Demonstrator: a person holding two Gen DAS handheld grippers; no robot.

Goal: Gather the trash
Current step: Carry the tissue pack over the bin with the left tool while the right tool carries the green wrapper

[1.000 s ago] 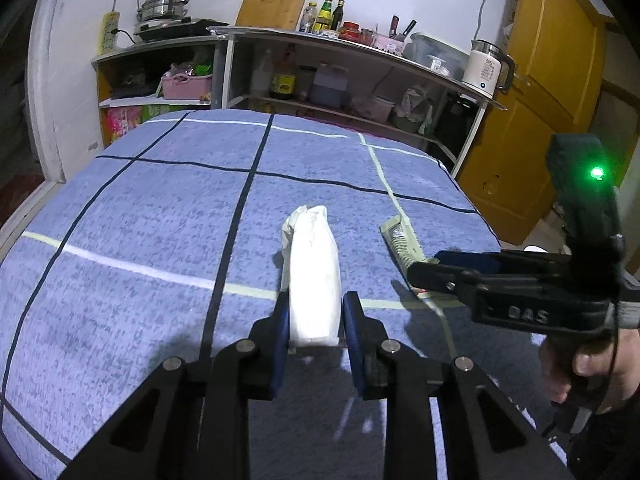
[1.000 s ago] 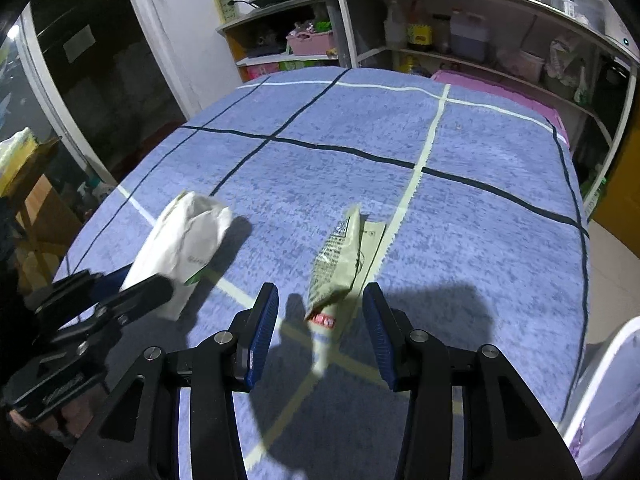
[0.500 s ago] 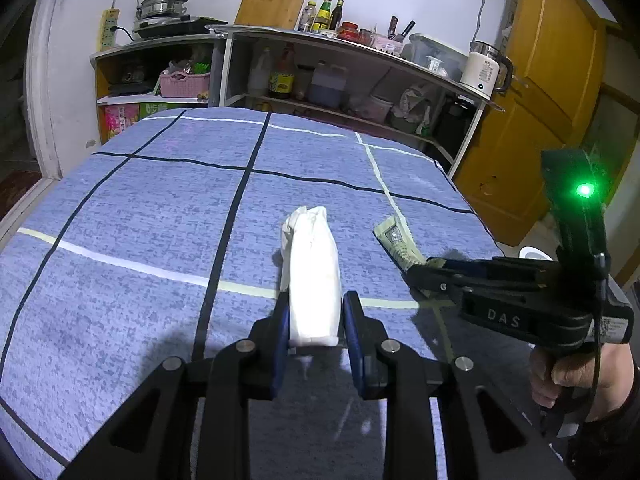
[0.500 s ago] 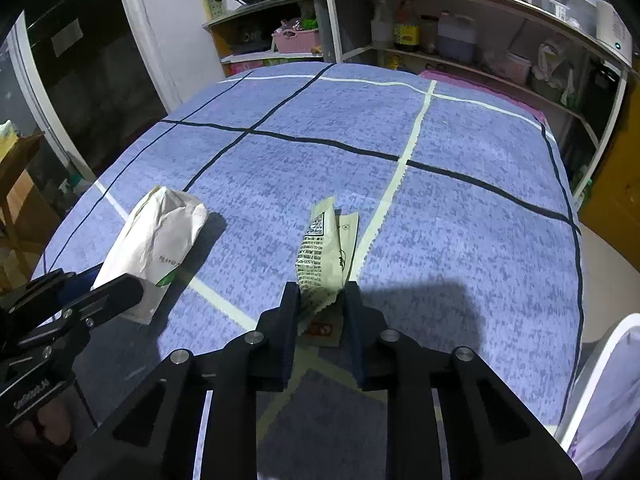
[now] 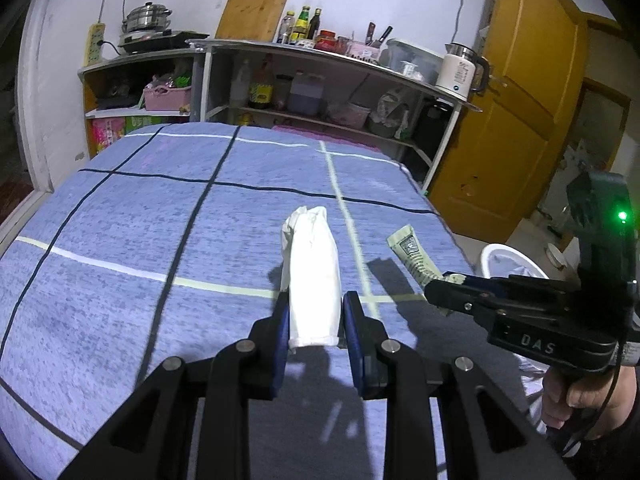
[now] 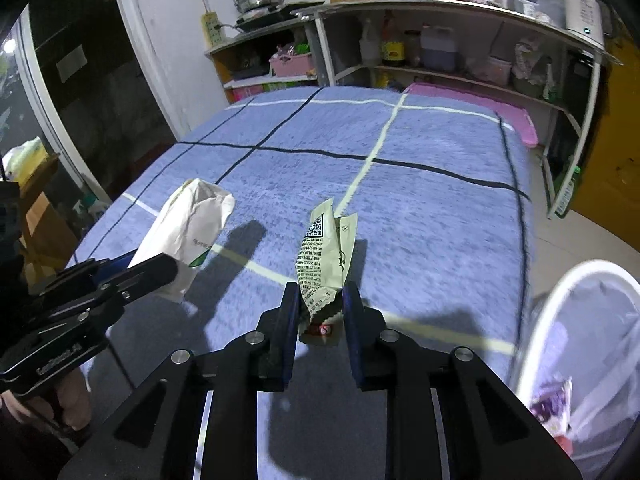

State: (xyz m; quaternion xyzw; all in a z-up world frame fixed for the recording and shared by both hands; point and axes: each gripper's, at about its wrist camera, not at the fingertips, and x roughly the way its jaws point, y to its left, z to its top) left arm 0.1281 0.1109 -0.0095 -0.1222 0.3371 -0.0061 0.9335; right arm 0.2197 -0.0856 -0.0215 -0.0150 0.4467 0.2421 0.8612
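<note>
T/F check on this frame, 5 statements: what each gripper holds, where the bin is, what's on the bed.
1. The left gripper is shut on the white paper bag. True.
2. The right gripper is empty. False: it is shut on the green wrapper.
3. The white bin stands off the bed's right edge in the right wrist view. True.
4. The bin is empty. False: a purple wrapper lies inside.
5. The bedspread is plain red. False: blue with black and white lines.
</note>
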